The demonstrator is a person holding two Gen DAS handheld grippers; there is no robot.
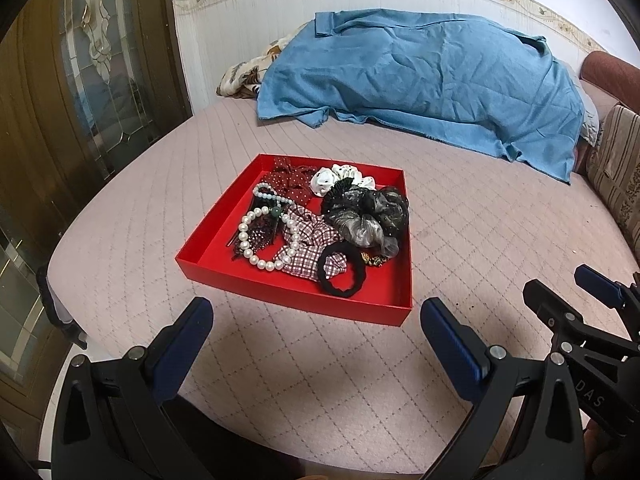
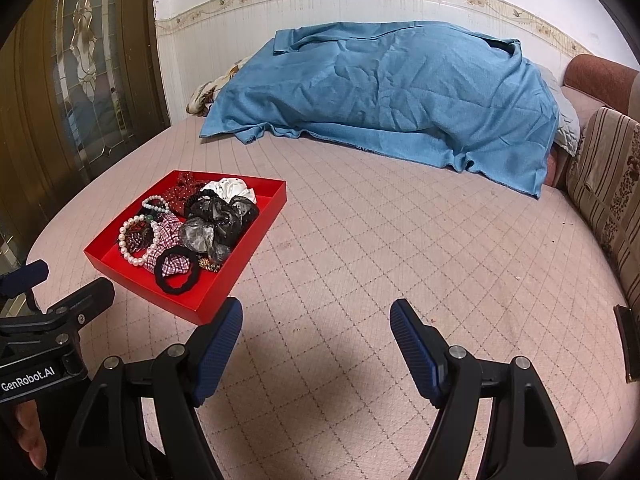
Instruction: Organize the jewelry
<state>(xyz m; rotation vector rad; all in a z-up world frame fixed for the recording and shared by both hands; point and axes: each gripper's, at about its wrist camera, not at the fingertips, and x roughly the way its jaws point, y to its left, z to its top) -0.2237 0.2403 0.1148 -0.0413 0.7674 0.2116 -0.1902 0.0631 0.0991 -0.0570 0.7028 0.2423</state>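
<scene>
Left wrist view: your left claw (image 1: 316,332) hangs released, its blue ribbed pads spread wide above the bed (image 1: 460,240), a quilted pink surface stitched in diamonds. Your right claw (image 2: 316,320) is likewise spread and holds nothing, over bare quilt. Just beyond the left claw sits a shallow red tray (image 1: 224,216), square-cornered and smooth-walled, resting flat on the bed. Nearest you inside it lies a black elastic hair tie (image 1: 342,270), partly over a checked fabric scrunchie (image 1: 306,240). Beside those on the left is a pearl bracelet (image 1: 256,248) of round glossy beads, looped over a dark beaded clip. A sheer grey-black scrunchie (image 1: 368,212) bunches on the right. Farther back lie a red dotted bow (image 1: 292,180) and a white satin scrunchie (image 1: 332,178). Well beyond the tray, a crumpled blue blanket (image 1: 420,80) is heaped against the wall.
</scene>
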